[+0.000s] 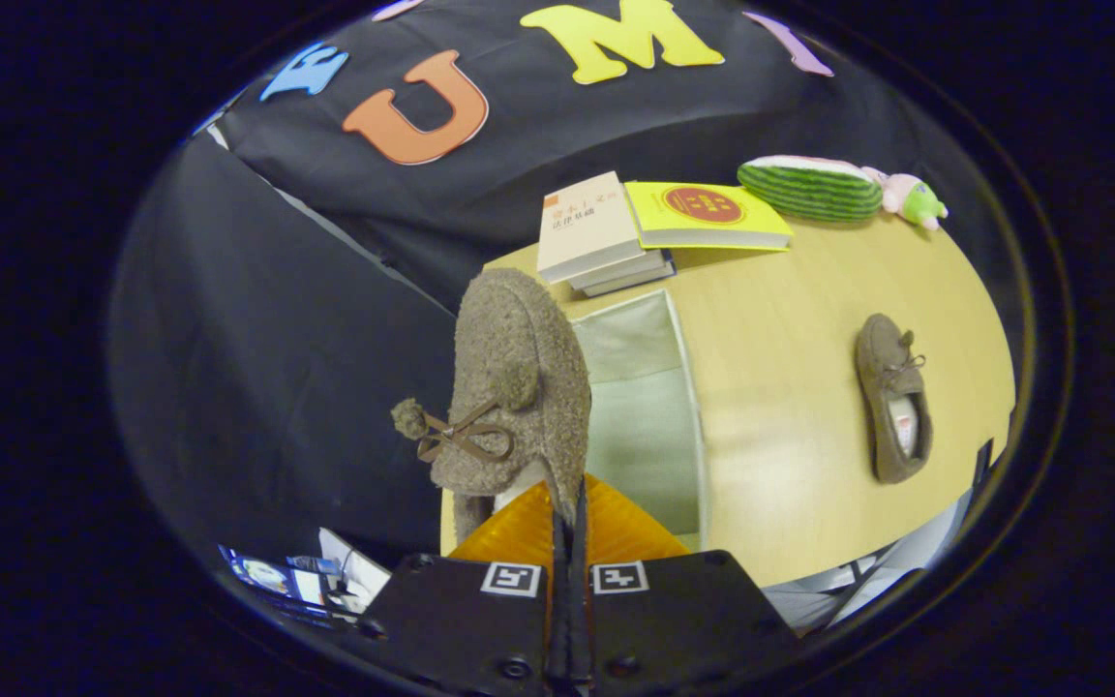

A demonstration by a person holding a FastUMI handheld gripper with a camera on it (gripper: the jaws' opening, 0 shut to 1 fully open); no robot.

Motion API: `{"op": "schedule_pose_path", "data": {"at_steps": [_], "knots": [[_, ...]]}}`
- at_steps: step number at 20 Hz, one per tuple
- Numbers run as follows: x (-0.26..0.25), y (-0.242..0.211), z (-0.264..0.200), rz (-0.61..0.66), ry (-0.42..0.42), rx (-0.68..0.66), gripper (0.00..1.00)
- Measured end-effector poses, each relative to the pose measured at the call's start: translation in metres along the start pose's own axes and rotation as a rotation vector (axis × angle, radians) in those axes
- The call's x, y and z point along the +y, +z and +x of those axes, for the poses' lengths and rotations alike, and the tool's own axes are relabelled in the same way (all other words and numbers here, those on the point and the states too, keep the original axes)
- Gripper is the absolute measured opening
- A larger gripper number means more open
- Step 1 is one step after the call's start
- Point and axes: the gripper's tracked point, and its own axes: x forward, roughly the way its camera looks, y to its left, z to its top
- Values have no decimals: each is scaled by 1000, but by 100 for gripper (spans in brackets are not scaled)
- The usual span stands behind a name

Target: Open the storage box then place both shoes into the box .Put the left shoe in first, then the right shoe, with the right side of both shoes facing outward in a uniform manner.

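The tool point(567, 528) has its fingers pinched tight on the rim of the fuzzy brown slipper point(517, 387), lifted just ahead. The open storage box point(645, 407) sits right behind it on the surface point(790, 319). Lower the slipper in level, bow outward; the second slipper point(891, 397) waits off right

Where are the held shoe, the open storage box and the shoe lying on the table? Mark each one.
Held shoe point(519, 378): gripper view, fuzzy upper, clamped between the gripper point(567, 523) fingers.
Storage box point(645, 407): gripper view, pale inner wall, beside the held shoe.
Shoe on the table point(891, 382): gripper view, its toe part, beyond the box.
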Motion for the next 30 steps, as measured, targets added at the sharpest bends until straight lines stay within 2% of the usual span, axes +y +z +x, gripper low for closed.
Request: {"op": "schedule_pose_path", "data": {"at_steps": [6,13,14,15,17,20,25,30], "knots": [[8,-21,49,33,-11,3,6],[-3,-24,87,31,-16,5,6],[-2,-23,91,26,-2,7,6],[4,-26,93,29,51,26,8],[8,-25,90,76,108,25,45],[-15,-7,77,-13,34,-19,100],[-40,9,33,-132,-22,-80,100],[-95,20,-8,-145,-81,-107,100]]}}
